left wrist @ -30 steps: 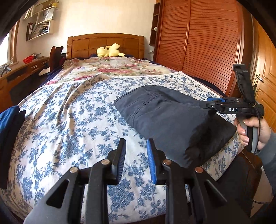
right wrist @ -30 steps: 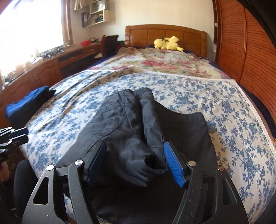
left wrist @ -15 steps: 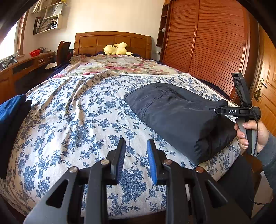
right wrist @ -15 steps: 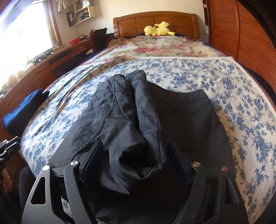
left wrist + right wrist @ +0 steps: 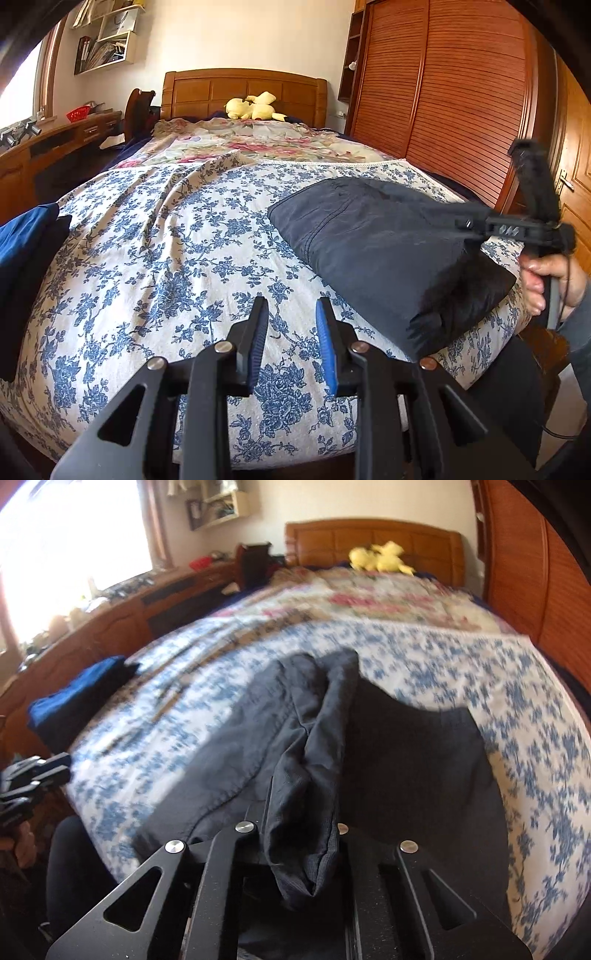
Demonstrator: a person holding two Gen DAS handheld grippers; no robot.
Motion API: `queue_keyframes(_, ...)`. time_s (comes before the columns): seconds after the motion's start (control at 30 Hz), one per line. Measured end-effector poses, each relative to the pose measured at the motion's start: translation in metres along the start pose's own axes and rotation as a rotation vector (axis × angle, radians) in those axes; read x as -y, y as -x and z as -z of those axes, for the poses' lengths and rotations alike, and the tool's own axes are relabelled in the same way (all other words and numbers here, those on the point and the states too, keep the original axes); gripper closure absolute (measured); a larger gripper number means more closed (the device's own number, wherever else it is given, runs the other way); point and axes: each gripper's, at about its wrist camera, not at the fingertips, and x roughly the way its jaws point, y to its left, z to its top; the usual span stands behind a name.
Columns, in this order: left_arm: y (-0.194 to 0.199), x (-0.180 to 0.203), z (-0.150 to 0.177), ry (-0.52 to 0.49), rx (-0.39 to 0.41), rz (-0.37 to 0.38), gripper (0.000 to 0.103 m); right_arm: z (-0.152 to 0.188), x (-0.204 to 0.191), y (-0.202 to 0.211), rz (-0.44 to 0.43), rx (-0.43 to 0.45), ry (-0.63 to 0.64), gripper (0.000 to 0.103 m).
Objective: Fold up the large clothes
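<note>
A dark folded garment [image 5: 384, 251] lies on the right part of the floral bedspread [image 5: 166, 258]. My right gripper [image 5: 301, 823] is shut on a bunched fold of this garment [image 5: 306, 775] at its near edge; it also shows in the left wrist view [image 5: 476, 225], at the garment's right end. My left gripper [image 5: 290, 332] hovers over the bedspread, left of the garment, its blue-padded jaws slightly apart and empty.
A blue folded cloth [image 5: 22, 240] sits at the bed's left edge. A yellow plush toy [image 5: 255, 107] lies by the wooden headboard [image 5: 243, 88]. A slatted wardrobe [image 5: 443, 92] stands right of the bed and a wooden desk [image 5: 55, 144] on the left.
My right gripper has closed on the garment's near fold, having been open around it. The left gripper has drifted slightly with its jaws unchanged.
</note>
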Motion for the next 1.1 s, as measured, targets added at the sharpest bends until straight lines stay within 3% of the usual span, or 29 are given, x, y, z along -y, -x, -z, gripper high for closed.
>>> queue_keyframes(0.13, 0.003, 0.006, -0.006, 0.0, 0.015, 0.005, 0.079, -0.019, -0.019, 0.035, -0.039, 0.081, 0.065, 0.098)
queue_keyframes(0.3, 0.006, 0.015, -0.01, -0.012, 0.025, 0.017, 0.078, -0.037, -0.034, 0.072, 0.015, 0.153, 0.157, 0.099)
queue_keyframes(0.5, 0.004, 0.028, -0.014, -0.035, 0.026, 0.037, 0.078, -0.03, 0.012, 0.124, 0.124, 0.219, 0.086, 0.099)
queue_keyframes(0.6, 0.002, 0.034, -0.014, -0.046, 0.022, 0.046, 0.078, -0.001, 0.049, 0.122, 0.195, 0.172, 0.007, 0.099)
queue_keyframes(0.7, -0.001, 0.04, -0.014, -0.059, 0.018, 0.056, 0.078, 0.035, 0.083, 0.094, 0.308, 0.045, -0.028, 0.098)
queue_keyframes(0.77, -0.003, 0.042, -0.015, -0.065, 0.014, 0.058, 0.078, 0.058, 0.102, 0.071, 0.324, -0.07, -0.067, 0.097)
queue_keyframes(0.8, -0.003, 0.044, -0.015, -0.066, 0.013, 0.059, 0.078, 0.064, 0.107, 0.068, 0.321, -0.094, -0.077, 0.093)
queue_keyframes(0.9, -0.004, 0.048, -0.014, -0.069, 0.011, 0.063, 0.077, 0.066, 0.102, 0.07, 0.379, -0.09, -0.056, 0.067)
queue_keyframes(1.03, -0.005, 0.054, -0.013, -0.08, 0.01, 0.071, 0.077, 0.052, 0.097, 0.081, 0.462, -0.073, -0.013, 0.047)
queue_keyframes(1.1, -0.005, 0.056, -0.013, -0.085, 0.009, 0.076, 0.077, 0.047, 0.092, 0.088, 0.498, -0.048, 0.011, 0.045)
